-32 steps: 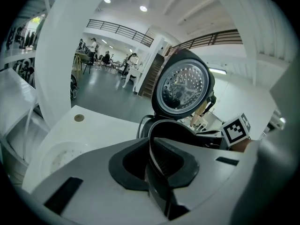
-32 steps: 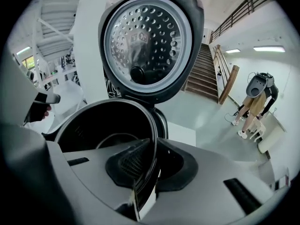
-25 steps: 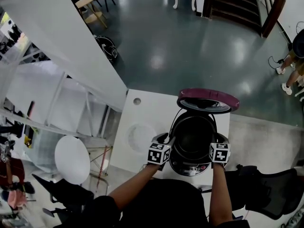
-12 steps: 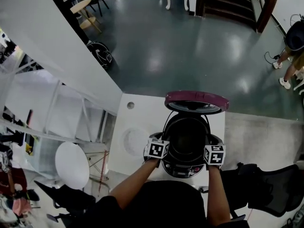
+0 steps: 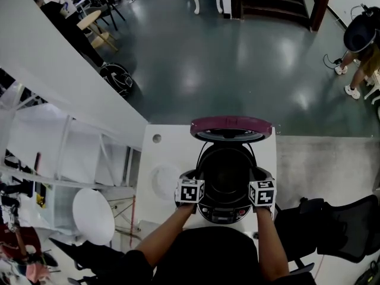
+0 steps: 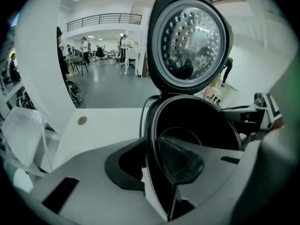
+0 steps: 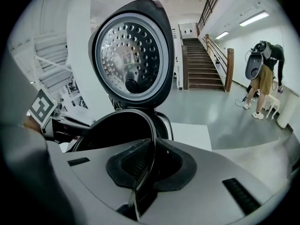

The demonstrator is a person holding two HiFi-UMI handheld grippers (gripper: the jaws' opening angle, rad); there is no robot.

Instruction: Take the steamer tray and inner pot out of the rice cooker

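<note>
A dark rice cooker (image 5: 228, 214) stands on a white table (image 5: 163, 153) with its maroon lid (image 5: 230, 126) raised. The black inner pot (image 5: 225, 174) sits inside it. My left gripper (image 5: 200, 181) straddles the pot's left rim. Its jaws have just been closing, and in the left gripper view (image 6: 152, 165) the rim runs between them with a pale gap at the outer pad. My right gripper (image 5: 252, 181) is shut on the right rim, which in the right gripper view (image 7: 145, 165) is pinched between both pads. A pale round shape (image 5: 161, 180) lies left of the cooker; what it is I cannot tell.
A small round hole (image 5: 156, 138) marks the table's far left. A black chair (image 5: 332, 233) stands to the right and a white round stool (image 5: 92, 215) to the lower left. A person (image 5: 356, 34) stands by the stairs (image 7: 199, 64), far off.
The head view has shifted, so the cooker sits further left in the picture. Both grippers have stayed at the pot's rim, the left one settling a little lower.
</note>
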